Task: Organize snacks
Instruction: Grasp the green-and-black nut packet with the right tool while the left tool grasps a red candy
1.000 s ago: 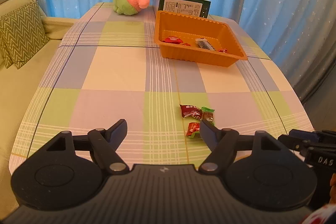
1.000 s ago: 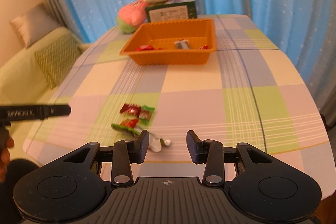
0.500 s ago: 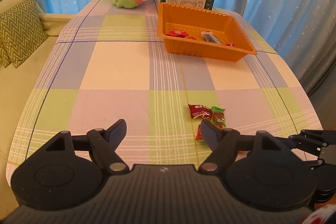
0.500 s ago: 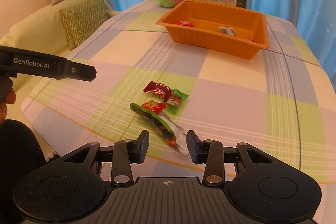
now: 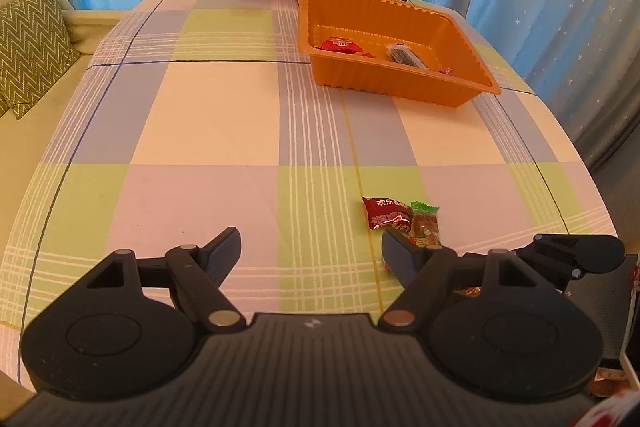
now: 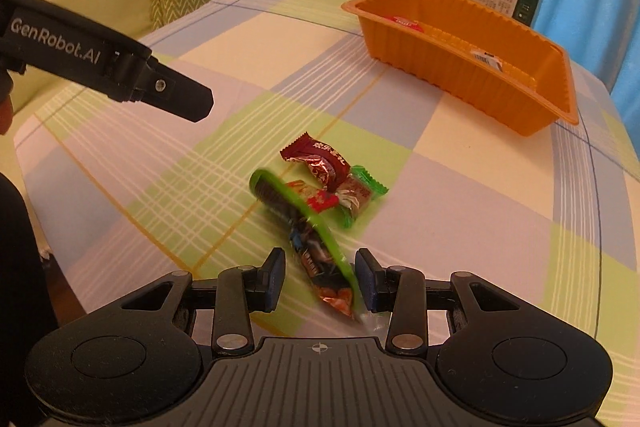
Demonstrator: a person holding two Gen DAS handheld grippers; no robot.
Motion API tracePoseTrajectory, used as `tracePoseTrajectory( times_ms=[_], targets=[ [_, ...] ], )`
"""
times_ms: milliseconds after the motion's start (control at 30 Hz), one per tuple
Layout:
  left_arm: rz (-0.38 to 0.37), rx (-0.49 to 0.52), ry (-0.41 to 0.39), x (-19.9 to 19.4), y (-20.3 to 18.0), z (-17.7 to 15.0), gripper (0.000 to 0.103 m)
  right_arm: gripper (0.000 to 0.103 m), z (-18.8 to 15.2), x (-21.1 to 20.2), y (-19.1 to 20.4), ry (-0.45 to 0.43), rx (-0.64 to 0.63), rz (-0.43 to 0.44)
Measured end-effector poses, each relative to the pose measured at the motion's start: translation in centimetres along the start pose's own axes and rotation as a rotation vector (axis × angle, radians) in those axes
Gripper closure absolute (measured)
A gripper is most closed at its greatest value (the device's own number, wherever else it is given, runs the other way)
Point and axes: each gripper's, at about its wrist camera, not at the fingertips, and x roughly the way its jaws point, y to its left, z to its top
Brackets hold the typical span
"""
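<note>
Both jaws nearer the snacks [image 6: 320, 195]

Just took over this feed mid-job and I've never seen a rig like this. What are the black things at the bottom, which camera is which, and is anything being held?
There is no robot arm: a person holds a two-finger tool in each hand, each with a camera looking along its fingers.

The left gripper is open and empty above the checked tablecloth.

The right gripper is open, straddling a long green-edged snack packet but not gripping it.

Beside the packet lie a dark red wrapped snack, a green wrapped candy and a small red one. Farther back is the orange tray, already holding a few snacks.

The "GenRobot.AI" bar is the left tool seen side-on.
</note>
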Motion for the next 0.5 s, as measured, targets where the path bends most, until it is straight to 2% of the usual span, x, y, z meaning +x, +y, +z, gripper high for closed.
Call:
tracePoseTrajectory(
  times_ms=[167, 233, 367, 500],
  targets=[
    [-0.005, 0.003, 0.003, 0.3, -0.1, 0.3, 0.028, 0.064, 0.0, 0.1, -1.2, 0.005, 0.041, 0.011],
    [-0.009, 0.003, 0.001, 0.3, -0.2, 0.4, 0.028, 0.071, 0.0, -0.1, -1.7, 0.004, 0.073, 0.030],
    [-0.011, 0.007, 0.001, 0.2, -0.7, 0.4, 0.028, 0.079, 0.0, -1.1, -4.1, 0.007, 0.253, 0.125],
    [-0.018, 0.022, 0.002, 0.1, -1.4, 0.4, 0.028, 0.080, -1.2, -2.2, -7.5, -0.005, 0.492, 0.177]
  ],
)
